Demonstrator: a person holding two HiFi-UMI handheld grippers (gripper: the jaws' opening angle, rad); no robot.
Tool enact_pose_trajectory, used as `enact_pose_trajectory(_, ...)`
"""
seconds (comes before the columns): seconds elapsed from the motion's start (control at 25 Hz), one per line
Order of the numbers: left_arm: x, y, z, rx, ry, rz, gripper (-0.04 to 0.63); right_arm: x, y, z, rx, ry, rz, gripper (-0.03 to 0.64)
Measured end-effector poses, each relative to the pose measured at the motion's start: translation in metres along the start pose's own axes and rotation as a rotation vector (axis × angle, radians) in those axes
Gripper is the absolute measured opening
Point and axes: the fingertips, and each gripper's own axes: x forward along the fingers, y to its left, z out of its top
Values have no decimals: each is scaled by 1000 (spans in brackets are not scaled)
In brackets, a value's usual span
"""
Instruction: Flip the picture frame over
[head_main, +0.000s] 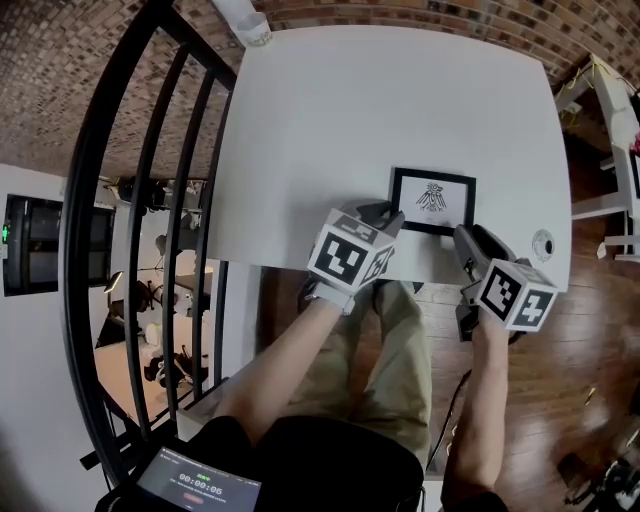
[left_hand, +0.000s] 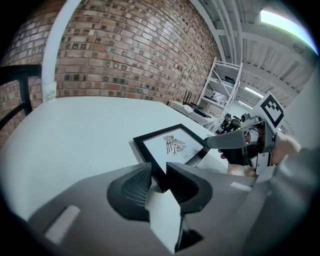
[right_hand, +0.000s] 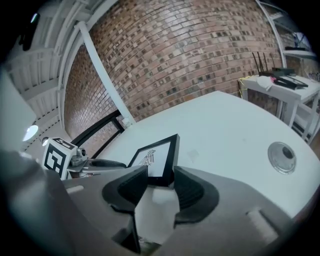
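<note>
The picture frame (head_main: 432, 200) is black, with a bird drawing on white paper. It lies face up on the white table (head_main: 380, 110), close to the front edge. My left gripper (head_main: 383, 213) is at the frame's near left corner. In the left gripper view that corner (left_hand: 159, 176) sits between the pads, and the jaws are shut on it. My right gripper (head_main: 467, 238) is at the near right corner. In the right gripper view the corner (right_hand: 162, 175) fills the gap between its pads. One right gripper finger (left_hand: 227, 140) shows at the frame's far side in the left gripper view.
A round metal cable port (head_main: 542, 244) is set in the table right of the frame. A black railing (head_main: 150, 200) runs along the table's left side and a brick wall (right_hand: 200, 55) behind it. The table's front edge (head_main: 430, 272) is just below the grippers.
</note>
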Motion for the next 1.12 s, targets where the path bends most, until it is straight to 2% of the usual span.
enact_pose_trajectory(0.32,-2,3,4,-21,-11,-25,82,-19,27,25,-31,-105,47,146)
enact_pose_trajectory(0.44,-3,2,6,-16,-19,-33,35,-24,40,39,-53,-163,78,146)
enact_pose_trajectory(0.56,-3,3,6,-21,-29,-38,15,-28,52,47,-56,-196,108,146)
enact_pose_trajectory(0.72,-5,6,7,-34,-36,-41,5,-32,70,59,-46,-231,160,144)
enact_pose_trajectory(1.12,-7,15,1,8,-10,-3,5,-34,113,72,-65,-295,264,95)
